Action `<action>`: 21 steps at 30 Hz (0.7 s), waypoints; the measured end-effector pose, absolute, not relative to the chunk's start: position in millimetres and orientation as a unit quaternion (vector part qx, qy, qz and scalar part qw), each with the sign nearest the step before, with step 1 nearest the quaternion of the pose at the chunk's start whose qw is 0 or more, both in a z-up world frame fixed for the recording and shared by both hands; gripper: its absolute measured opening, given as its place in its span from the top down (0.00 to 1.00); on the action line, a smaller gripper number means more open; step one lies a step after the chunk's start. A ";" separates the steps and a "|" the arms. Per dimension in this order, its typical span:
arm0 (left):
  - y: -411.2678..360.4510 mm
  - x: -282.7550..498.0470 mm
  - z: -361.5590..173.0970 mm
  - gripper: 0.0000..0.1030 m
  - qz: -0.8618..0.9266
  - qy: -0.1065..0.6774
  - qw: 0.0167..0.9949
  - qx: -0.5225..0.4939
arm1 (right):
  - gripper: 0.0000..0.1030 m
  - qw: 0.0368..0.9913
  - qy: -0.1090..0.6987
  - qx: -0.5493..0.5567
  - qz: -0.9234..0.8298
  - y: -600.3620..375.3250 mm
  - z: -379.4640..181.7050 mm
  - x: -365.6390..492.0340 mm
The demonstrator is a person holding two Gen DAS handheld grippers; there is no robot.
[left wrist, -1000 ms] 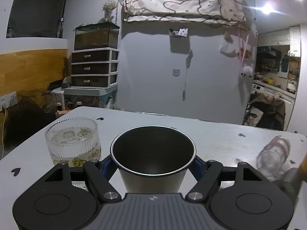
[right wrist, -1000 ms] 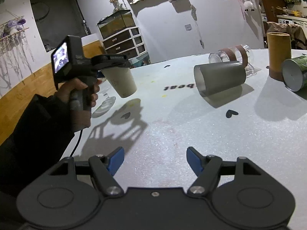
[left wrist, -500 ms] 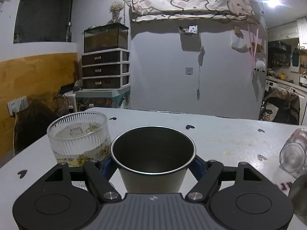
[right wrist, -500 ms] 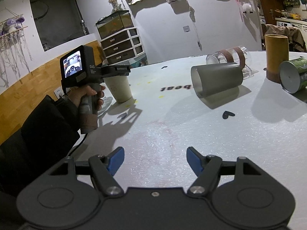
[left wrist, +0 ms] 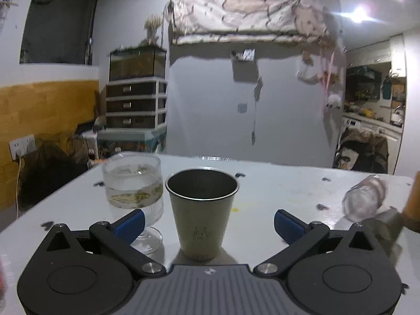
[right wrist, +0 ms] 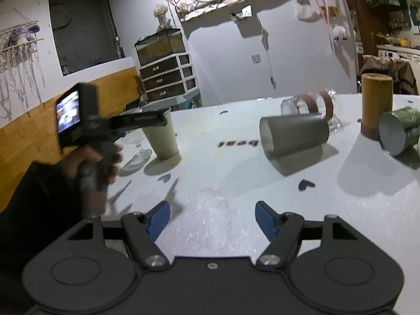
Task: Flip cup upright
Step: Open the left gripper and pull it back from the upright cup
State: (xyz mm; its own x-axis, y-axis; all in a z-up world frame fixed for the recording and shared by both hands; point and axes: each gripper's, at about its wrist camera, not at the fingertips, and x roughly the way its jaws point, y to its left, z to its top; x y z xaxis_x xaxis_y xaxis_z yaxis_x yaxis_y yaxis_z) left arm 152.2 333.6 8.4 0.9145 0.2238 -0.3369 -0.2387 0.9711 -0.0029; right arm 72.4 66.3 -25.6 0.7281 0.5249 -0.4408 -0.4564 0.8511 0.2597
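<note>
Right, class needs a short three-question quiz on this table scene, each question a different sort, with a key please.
1. True or false: the left gripper is shut on the steel cup.
2. Multiple choice: the grey tumbler in the right wrist view is A) upright, B) lying on its side, C) stacked in another cup.
3. Fill in: just left of the steel cup stands a ribbed stemmed ___.

Key: 1 false, its jaws are spread wide and the cup stands upright on the table, free of the blue pads. 2 B. 3 glass.
</note>
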 end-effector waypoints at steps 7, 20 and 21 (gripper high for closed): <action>304.3 88.4 13.7 0.00 0.121 0.152 0.981 0.026 | 0.28 0.937 0.223 0.065 0.261 65.2 -24.0 79.3; 280.5 12.3 -5.3 0.00 0.105 0.137 0.985 0.018 | 0.22 0.951 0.197 0.031 0.235 65.3 -35.0 80.5; 280.2 10.1 -7.2 0.00 0.105 0.138 0.985 0.015 | 0.21 0.952 0.195 0.030 0.232 65.4 -35.1 80.5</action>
